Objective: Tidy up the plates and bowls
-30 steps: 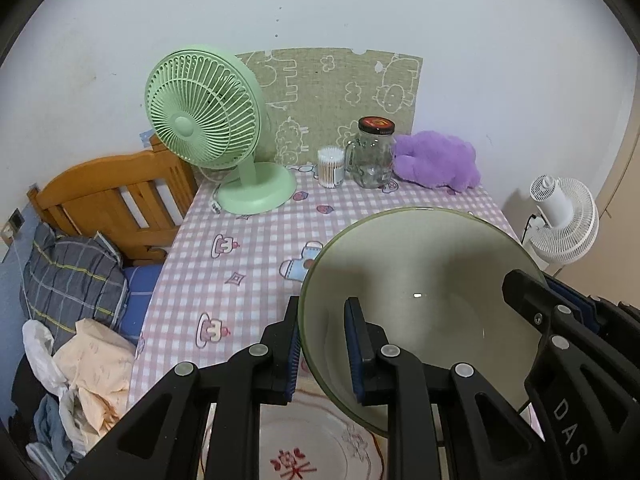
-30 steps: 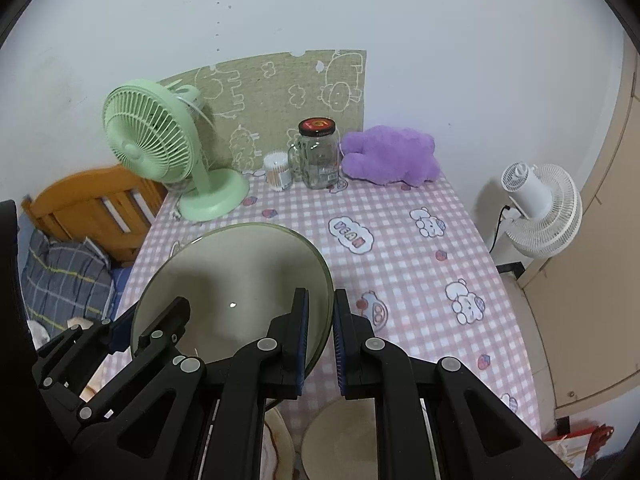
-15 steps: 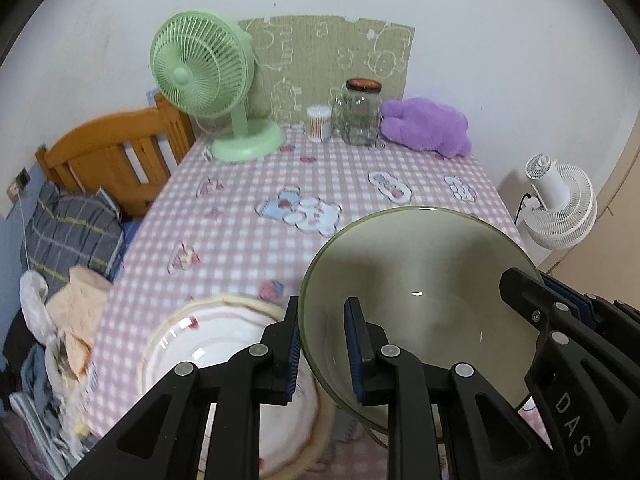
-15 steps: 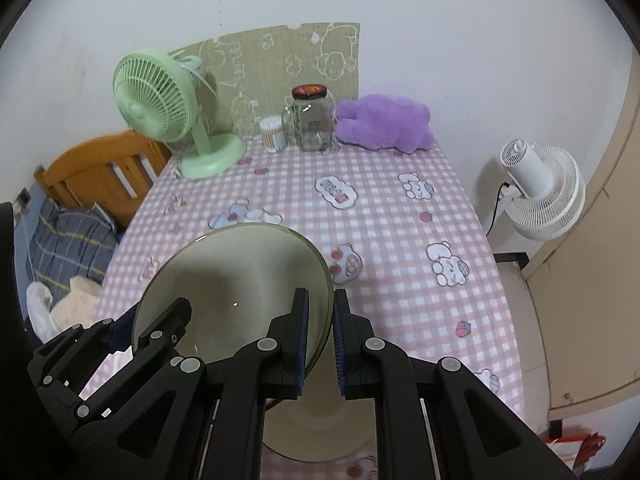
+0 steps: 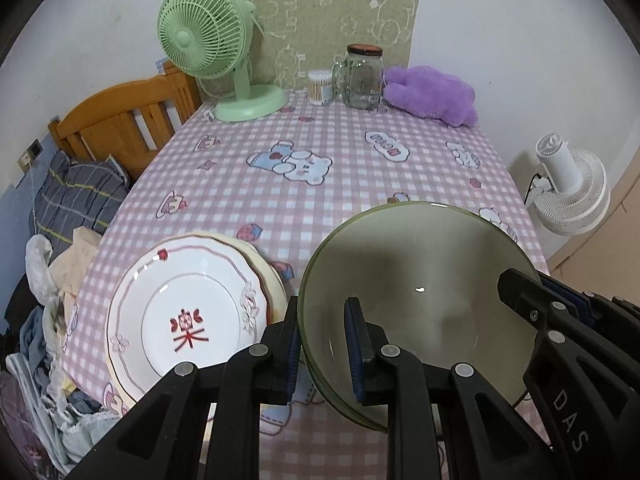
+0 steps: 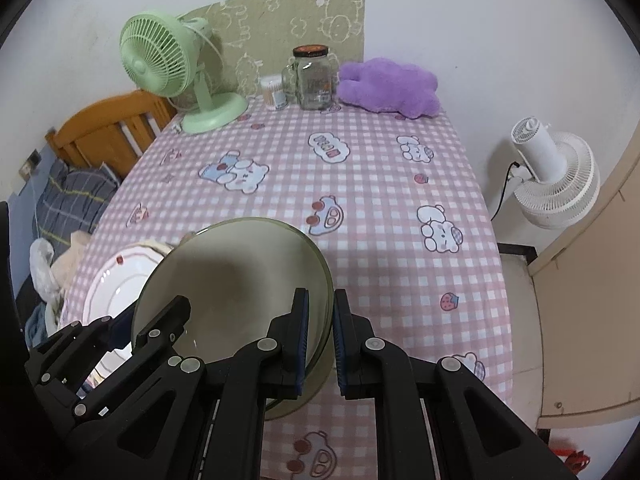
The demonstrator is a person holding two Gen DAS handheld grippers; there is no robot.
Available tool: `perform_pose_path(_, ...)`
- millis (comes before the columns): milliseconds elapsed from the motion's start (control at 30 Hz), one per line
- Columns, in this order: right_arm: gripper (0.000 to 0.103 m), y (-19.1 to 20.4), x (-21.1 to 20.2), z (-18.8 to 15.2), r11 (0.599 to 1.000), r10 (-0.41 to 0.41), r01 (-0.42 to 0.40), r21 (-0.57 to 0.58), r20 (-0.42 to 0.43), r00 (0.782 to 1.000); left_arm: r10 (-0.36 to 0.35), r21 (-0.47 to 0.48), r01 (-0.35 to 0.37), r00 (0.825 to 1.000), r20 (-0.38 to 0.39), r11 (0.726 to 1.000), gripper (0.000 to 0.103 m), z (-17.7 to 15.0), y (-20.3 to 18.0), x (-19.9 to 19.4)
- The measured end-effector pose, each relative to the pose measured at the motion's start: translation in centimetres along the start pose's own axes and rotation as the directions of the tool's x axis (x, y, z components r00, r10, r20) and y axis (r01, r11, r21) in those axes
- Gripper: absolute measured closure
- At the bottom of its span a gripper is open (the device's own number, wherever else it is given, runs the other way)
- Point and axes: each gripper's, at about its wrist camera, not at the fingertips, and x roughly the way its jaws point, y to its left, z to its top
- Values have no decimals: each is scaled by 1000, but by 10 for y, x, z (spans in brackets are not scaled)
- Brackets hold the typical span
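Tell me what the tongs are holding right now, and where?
Both tongs grip the green bowl by its rim: left tongs on its left edge, right tongs on its right.

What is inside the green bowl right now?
The green bowl looks empty: only bare glaze, a shadow and one finger of each hand-held gripper, left and right, over its rim. The floor nearest the cameras is hidden behind the fingers.
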Motion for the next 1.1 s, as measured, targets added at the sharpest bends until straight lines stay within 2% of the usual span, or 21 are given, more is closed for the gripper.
perform_pose_path(167, 89, -7, 16, -9, 1000, 17, -18, -14, -37, 999, 21, -15, -21, 999, -38, 1000, 85, -12, -4, 15)
perform_pose_path(267, 89, -8, 24, -13, 999, 34, -34, -13, -58, 998, 49, 5, -49, 999, -23, 999, 85, -14, -5, 16)
perform_pose_path(567, 89, -1, 36, -9, 999, 30, -31, -8, -88, 996, 35, -2, -35, 998, -58, 999, 85, -11, 4, 26)
perform_pose_path(767, 89, 4, 37, -5, 1000, -11, 11, 2, -84, 996, 7, 26, -4, 996, -90, 1000, 85, -10, 5, 36)
perform_pose_path(967, 88, 8, 35, -10, 998, -57, 58, 13, -77, 995, -12, 70, 17, 997, -78, 997, 85, -9, 3, 36)
perform_pose_path(1033, 88, 12, 37, -12, 996, -90, 90, 1, -72, 993, -19, 99, 27, 997, -73, 995, 84, -11, 3, 36)
perform_pose_path(1100, 88, 14, 37, -15, 993, -114, 114, -1, -68, 991, -36, 121, 44, 997, -74, 992, 76, -14, 3, 36)
